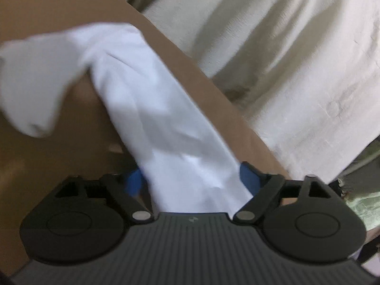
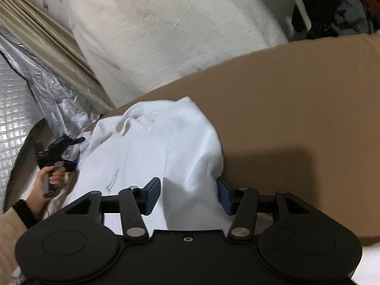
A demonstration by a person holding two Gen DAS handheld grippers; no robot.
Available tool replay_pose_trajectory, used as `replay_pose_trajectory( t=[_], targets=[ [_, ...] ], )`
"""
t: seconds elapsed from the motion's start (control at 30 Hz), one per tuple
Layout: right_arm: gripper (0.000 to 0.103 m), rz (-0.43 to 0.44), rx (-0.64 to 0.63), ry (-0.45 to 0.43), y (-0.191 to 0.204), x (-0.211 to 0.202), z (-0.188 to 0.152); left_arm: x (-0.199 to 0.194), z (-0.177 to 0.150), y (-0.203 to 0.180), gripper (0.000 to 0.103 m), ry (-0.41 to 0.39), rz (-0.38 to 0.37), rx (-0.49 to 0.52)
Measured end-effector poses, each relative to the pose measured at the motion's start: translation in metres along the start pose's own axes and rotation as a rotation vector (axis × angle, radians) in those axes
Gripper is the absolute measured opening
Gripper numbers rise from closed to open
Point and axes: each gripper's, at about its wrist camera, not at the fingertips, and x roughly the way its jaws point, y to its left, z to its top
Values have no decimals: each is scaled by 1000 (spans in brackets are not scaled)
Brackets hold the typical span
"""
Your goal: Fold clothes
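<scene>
Left wrist view shows my left gripper [image 1: 192, 180] with a band of the white garment [image 1: 152, 109] running between its blue pads [image 1: 247, 178]; blur keeps me from telling whether they pinch it. Across the brown board [image 2: 296, 109], my right gripper [image 2: 188, 196] stands spread around a bunched fold, pads apart from the cloth. To fold well, I judge I should close both grips on single edges, pull the cloth taut and lay it flat without dragging the bunch.
</scene>
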Motion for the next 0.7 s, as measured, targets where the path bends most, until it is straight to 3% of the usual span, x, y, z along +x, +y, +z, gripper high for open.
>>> replay_pose_trajectory(
  t=[0.03, 0.07, 0.13, 0.17, 0.27, 0.3, 0.33, 0.4, 0.5, 0.57, 0.6, 0.63, 0.7],
  targets=[
    [62, -48, -20, -21, 2, 3, 0, 4, 0, -13, 7, -1, 43, 86],
    [62, -100, -40, -43, 3, 6, 0, 0, -6, -31, 7, -65, 114, 209],
    [62, -111, -58, -46, 3, 11, 1, -20, -21, -68, 7, -276, 259, 462],
    [62, -118, -66, -34, 4, 13, 1, -32, -23, -78, 7, -377, 296, 512],
    [62, -130, -130, -7, 13, 10, -3, -52, 1, -63, 8, -478, 272, 296],
    [62, -132, -150, 0, 14, 10, -4, -50, 8, -57, 13, -466, 274, 233],
    [62, -136, -169, 7, 14, 11, -5, -37, 14, -50, 22, -397, 300, 199],
    [62, -132, -149, 0, 11, 12, -6, -14, 14, -39, 30, -215, 379, 200],
    [62, -133, -129, -20, 8, 12, -7, -12, -3, -23, 33, -132, 427, 190],
    [59, -148, -164, -35, 11, 13, -11, -25, -13, -12, 42, -116, 374, 118],
    [28, -156, -182, -43, 13, 14, -12, -33, -22, -8, 44, -100, 322, 86],
    [7, -182, -199, -64, 19, 14, -16, -41, -32, -7, 44, -76, 286, 76],
    [7, -244, -233, -113, 32, 16, -24, -64, -58, -10, 44, -40, 265, 109]
  ],
)
